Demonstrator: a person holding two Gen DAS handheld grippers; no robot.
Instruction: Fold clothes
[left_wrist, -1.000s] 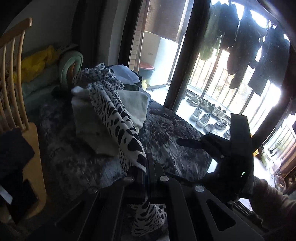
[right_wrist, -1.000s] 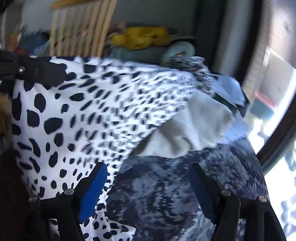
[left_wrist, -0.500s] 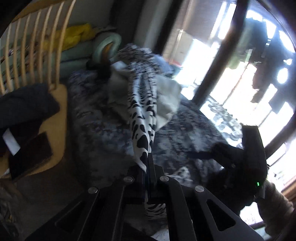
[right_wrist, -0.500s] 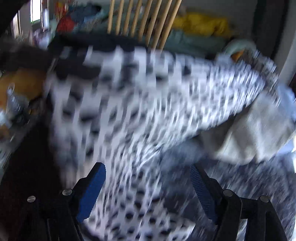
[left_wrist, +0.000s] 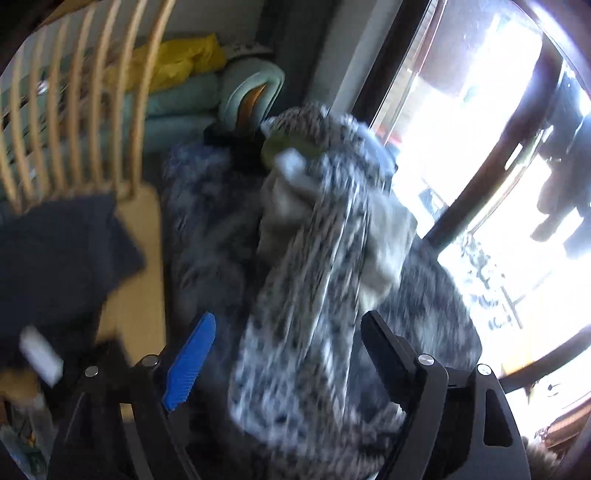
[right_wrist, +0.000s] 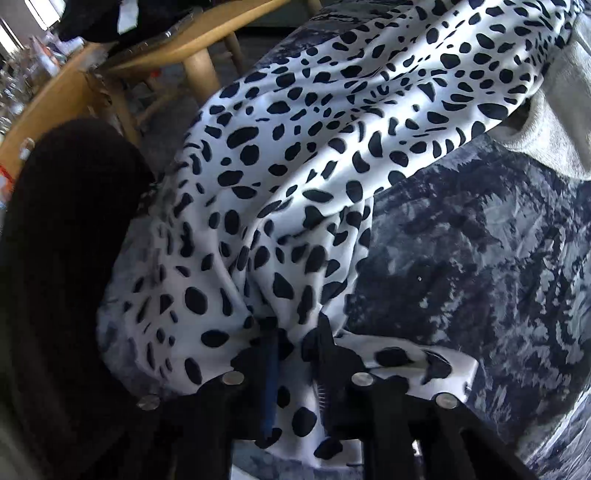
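Handover: grip on the spotted garment (right_wrist: 306, 173) has passed from one hand to the other; a second ago the left jaws were clamped on a bunched strip of it while the right ones stood wide, and now that is reversed.
Right gripper (right_wrist: 295, 354): at 6 o'clock in its own view, jaws closing, with a fold of the white, black-spotted cloth pinched between the pads; I judge it a real grasp, near the garment's hem.
Left gripper (left_wrist: 284, 354): jaws opening and already well apart, blue pad at 7 o'clock and black finger at 5 o'clock; the cloth runs between them, motion-blurred, and neither pad seems to press on it.
Garment's place: it trails from the right gripper's jaws up toward 1 o'clock in the right view, lying across the dark mottled blanket (right_wrist: 480, 258) and over the edge of a pale grey cloth (right_wrist: 561, 110).
Beyond, left view: a wooden chair (left_wrist: 140, 266) at 9 o'clock carrying dark clothing (left_wrist: 62, 251), yellow and teal bedding (left_wrist: 177, 62) at 11 o'clock, and a bright window (left_wrist: 480, 110) from 1 to 3 o'clock.
Meaning for the task: folding itself looks barely begun; the garment is still rumpled, not flat. The freed left hand is likely to need a fresh corner so the piece can be spread.
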